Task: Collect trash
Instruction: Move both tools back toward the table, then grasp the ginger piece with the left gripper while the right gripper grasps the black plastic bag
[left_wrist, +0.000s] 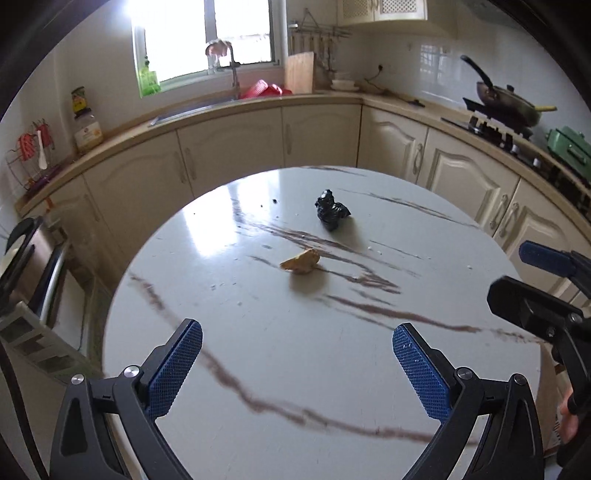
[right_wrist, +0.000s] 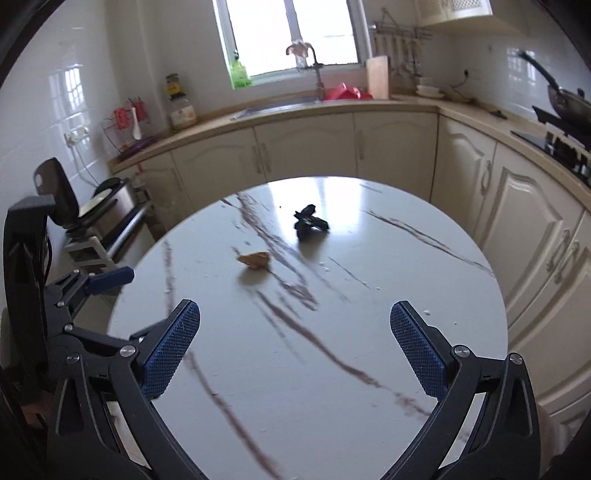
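A crumpled black plastic bag (left_wrist: 331, 210) lies on the far half of the round white marble table (left_wrist: 258, 350). A tan scrap of peel or paper (left_wrist: 301, 261) lies near the middle. Both also show in the right wrist view, the bag (right_wrist: 309, 222) and the scrap (right_wrist: 254, 259). My left gripper (left_wrist: 297, 339) is open and empty above the near part of the table. My right gripper (right_wrist: 294, 323) is open and empty too, and it shows at the right edge of the left wrist view (left_wrist: 535, 284). The left gripper shows at the left of the right wrist view (right_wrist: 92, 284).
Small crumbs (left_wrist: 375, 250) dot the table. Cream cabinets (left_wrist: 229, 155) and a counter with a sink (left_wrist: 192, 107) curve behind it. A stove with a pan (left_wrist: 506, 103) is on the right. A chair and a rack (right_wrist: 92, 221) stand on the left.
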